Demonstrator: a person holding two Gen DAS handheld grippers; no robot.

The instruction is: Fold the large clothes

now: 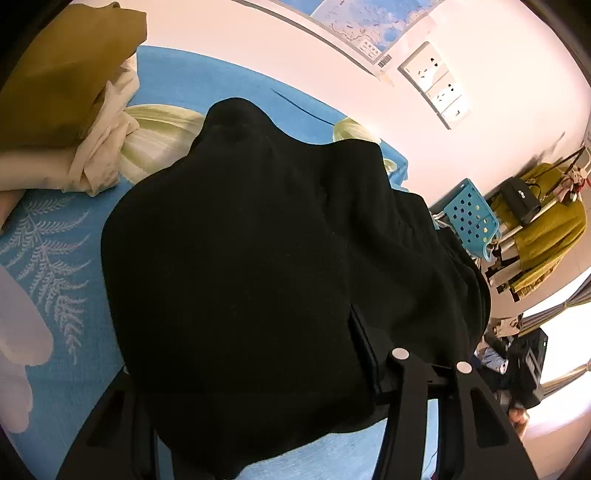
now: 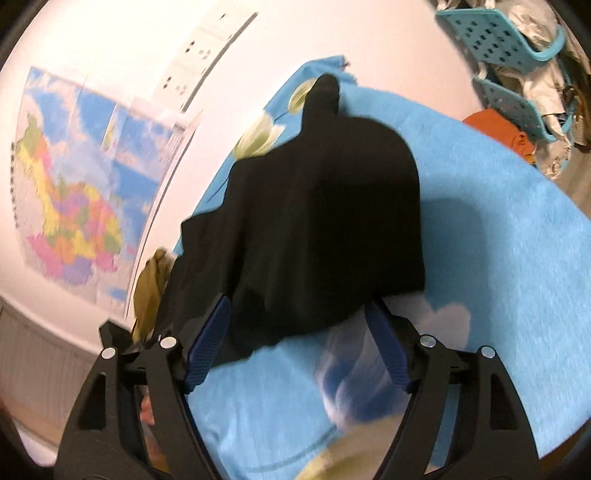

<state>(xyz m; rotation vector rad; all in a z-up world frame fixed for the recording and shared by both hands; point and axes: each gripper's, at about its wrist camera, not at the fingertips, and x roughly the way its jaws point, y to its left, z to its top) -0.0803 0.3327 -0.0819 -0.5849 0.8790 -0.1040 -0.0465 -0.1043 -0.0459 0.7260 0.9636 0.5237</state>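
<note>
A large black garment [image 1: 258, 240] lies heaped on the blue printed sheet [image 1: 55, 258]. In the left wrist view its bulk fills the gap of my left gripper [image 1: 240, 343]. The right finger [image 1: 365, 354] presses along the cloth and the left finger is buried under it, so this gripper is shut on the garment. In the right wrist view the same black garment [image 2: 314, 206] spreads away from me. Its near hem hangs loose between the blue pads [image 2: 208, 343] of my right gripper [image 2: 297, 302], which stands open with neither pad pressing on the cloth.
A pile of mustard and cream clothes [image 1: 74, 92] sits at the sheet's far left. The wall behind carries a map [image 2: 74, 184] and sockets [image 1: 432, 81]. Blue perforated baskets [image 2: 498, 33], an orange cloth [image 2: 495, 125] and a yellow garment on a rack [image 1: 546, 229] stand beyond the bed's edge.
</note>
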